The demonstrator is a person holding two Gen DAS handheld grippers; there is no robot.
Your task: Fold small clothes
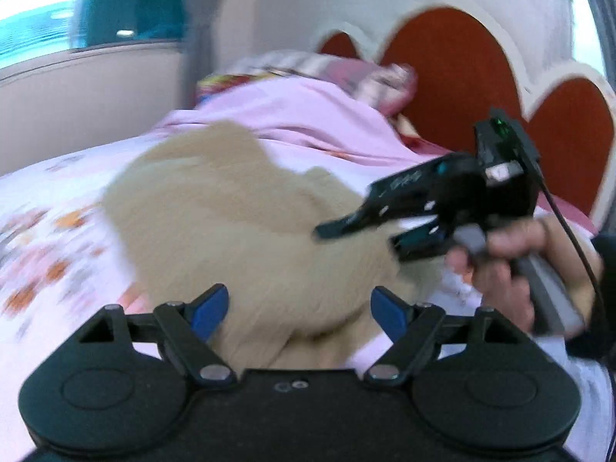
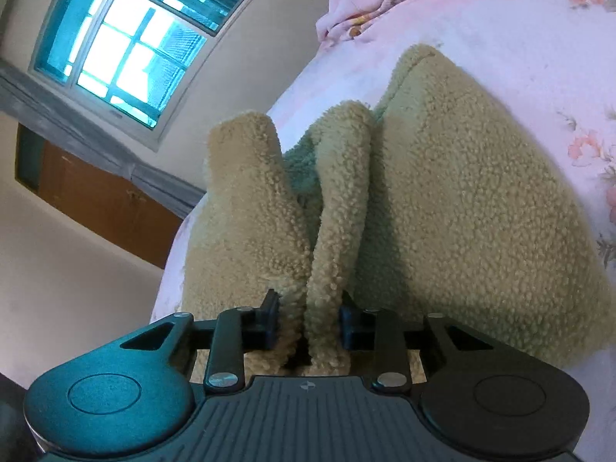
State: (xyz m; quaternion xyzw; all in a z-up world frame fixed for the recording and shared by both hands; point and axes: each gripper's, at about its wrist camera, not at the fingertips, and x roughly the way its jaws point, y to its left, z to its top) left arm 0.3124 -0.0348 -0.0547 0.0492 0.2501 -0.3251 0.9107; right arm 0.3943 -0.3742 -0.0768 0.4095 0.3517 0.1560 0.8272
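Fingers on my right gripper (image 2: 308, 321) are pinching a fleece garment (image 2: 442, 200) lying on the bed (image 2: 539, 38); my left gripper (image 1: 296, 312) is hovering spread. Folding is barely starting.

There are no words or numbers here that I can read. The right gripper (image 1: 369, 231) has some pale marks on its black side, but they are too blurry to make out. The bed sheet (image 2: 539, 57) has only flowers on it.
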